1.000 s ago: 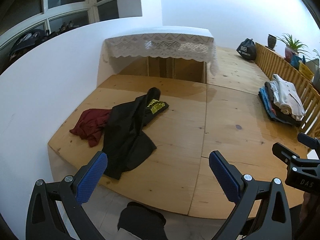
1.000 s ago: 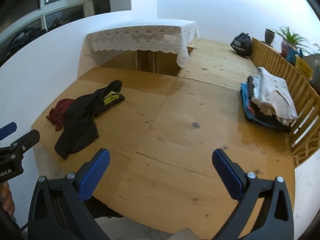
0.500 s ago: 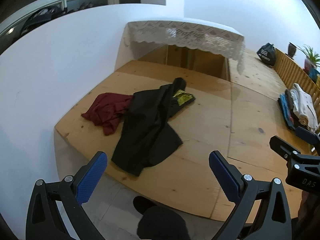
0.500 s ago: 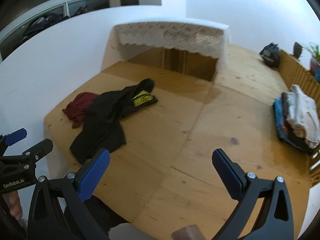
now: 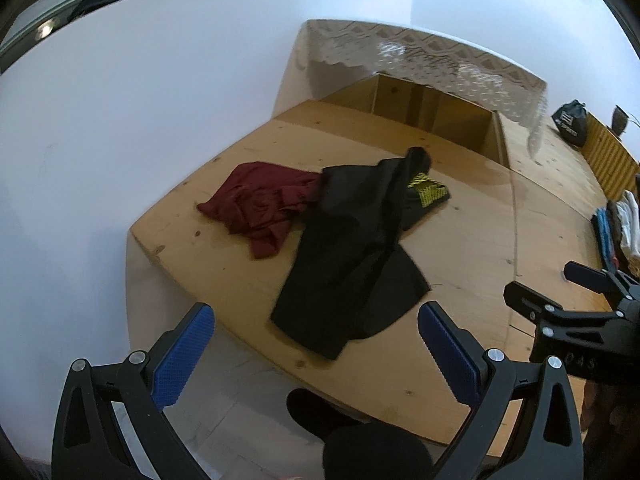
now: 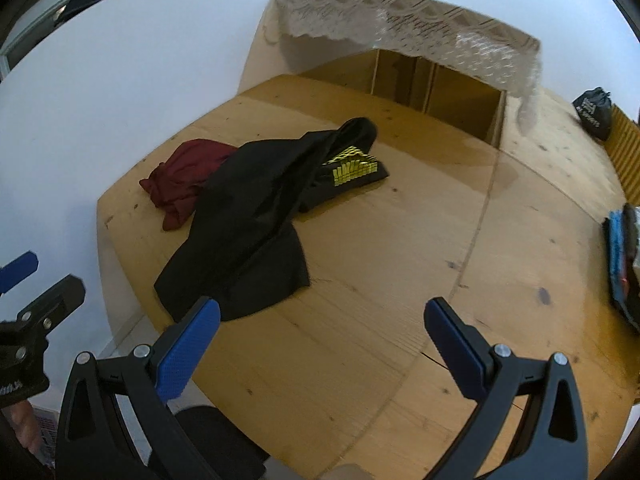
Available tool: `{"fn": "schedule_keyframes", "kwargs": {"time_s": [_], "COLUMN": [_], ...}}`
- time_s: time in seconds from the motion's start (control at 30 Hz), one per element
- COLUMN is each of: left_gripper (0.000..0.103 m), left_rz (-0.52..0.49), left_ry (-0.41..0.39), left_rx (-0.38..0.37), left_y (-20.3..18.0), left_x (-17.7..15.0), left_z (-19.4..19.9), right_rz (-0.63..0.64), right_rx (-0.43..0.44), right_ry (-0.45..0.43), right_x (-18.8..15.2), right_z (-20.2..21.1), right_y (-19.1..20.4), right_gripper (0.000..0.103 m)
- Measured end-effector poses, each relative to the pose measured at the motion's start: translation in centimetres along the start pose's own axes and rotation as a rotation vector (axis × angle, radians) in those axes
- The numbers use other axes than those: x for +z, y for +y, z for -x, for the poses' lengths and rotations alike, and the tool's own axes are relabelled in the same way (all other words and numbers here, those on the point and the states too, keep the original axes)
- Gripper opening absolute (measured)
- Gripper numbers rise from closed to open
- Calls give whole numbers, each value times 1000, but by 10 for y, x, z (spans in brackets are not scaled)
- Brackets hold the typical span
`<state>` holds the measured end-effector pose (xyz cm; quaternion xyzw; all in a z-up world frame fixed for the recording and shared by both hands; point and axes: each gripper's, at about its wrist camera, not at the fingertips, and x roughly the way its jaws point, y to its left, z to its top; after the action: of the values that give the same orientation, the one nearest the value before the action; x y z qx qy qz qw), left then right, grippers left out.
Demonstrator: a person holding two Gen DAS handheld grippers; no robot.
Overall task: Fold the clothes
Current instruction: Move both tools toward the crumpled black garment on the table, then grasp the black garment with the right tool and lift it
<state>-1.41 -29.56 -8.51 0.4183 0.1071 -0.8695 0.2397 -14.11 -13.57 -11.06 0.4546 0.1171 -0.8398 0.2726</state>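
I see a platform [image 6: 400,272] of bare pale wood with knots, visible grain and plank seams; toward its far edge the boards carry a faint sheen. The black garment [image 6: 256,232] near its left edge is matt cloth, soft and creased, with a bright yellow print [image 6: 352,166]. The maroon garment [image 5: 264,204] touching it is matt, crumpled cloth. White lace [image 5: 420,56] hangs over the wooden box at the far edge. My left gripper [image 5: 316,344] and right gripper [image 6: 320,344] are matt black plastic with small shiny metal screws; the pads [image 5: 180,356] are blue with a fine dimpled texture. The wall [image 5: 140,100] is smooth, matt white.
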Motion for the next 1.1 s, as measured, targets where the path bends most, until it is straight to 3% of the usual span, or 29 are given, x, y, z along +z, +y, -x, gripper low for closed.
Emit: {"fn": "schedule_keyframes", "kwargs": {"time_s": [0.2,0.33,0.6,0.8,1.1], "left_gripper": [102,102,102,102,102], "left_rz": [25,30,57,83,102], "left_ry": [30,48,60,86,107], "left_rx": [20,30,50,63,78], "left_y": [21,28,44,57,70], "left_x": [0,0,2,-2,-6], "left_z": [-23,-36,-54,-65,-71], "right_rz": [-13,26,70,107,100], "right_rx": [15,14,45,71,55], "right_ry": [7,23,83,63,124], "right_x": [14,23,32,45,51], "right_z": [-37,-63,-107,-134,-185], "right_y": [13,27,52,72,100], "right_gripper": [101,93,93,92,89]}}
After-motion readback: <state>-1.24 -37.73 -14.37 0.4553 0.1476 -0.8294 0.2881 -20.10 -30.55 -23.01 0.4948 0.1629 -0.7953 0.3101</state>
